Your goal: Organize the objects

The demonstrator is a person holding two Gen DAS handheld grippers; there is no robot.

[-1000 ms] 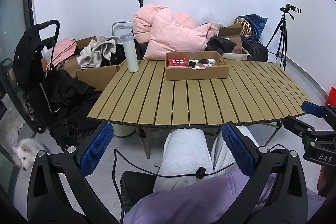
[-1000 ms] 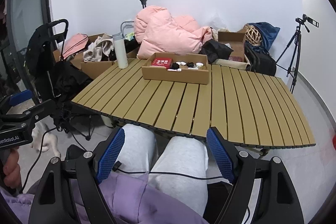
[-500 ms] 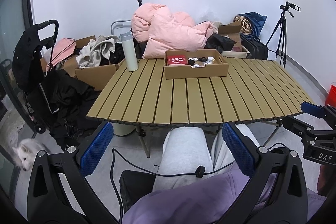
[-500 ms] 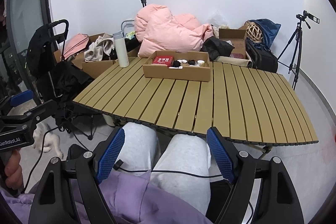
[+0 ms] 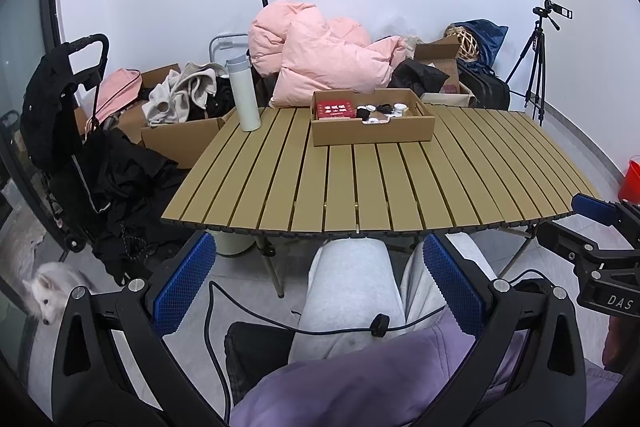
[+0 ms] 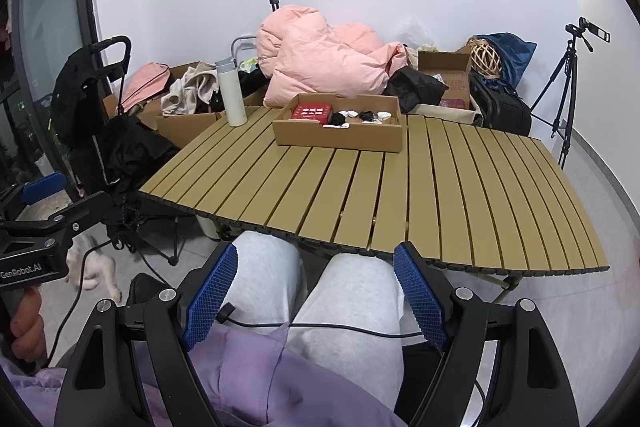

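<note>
Two hand-held grippers in play: the left hand-held gripper (image 5: 320, 279) and the right hand-held gripper (image 6: 316, 291) both hang over the seated person's grey-trousered knees (image 6: 352, 291), jaws spread wide, gripping nothing. On the slatted table (image 5: 360, 187) sit just two things: one white flask (image 5: 243, 91) upright at the far left corner, and one cardboard tray (image 5: 372, 133) at the far middle. Inside it, one red box (image 5: 335, 109) and several small black and white bits, too tiny to count.
</note>
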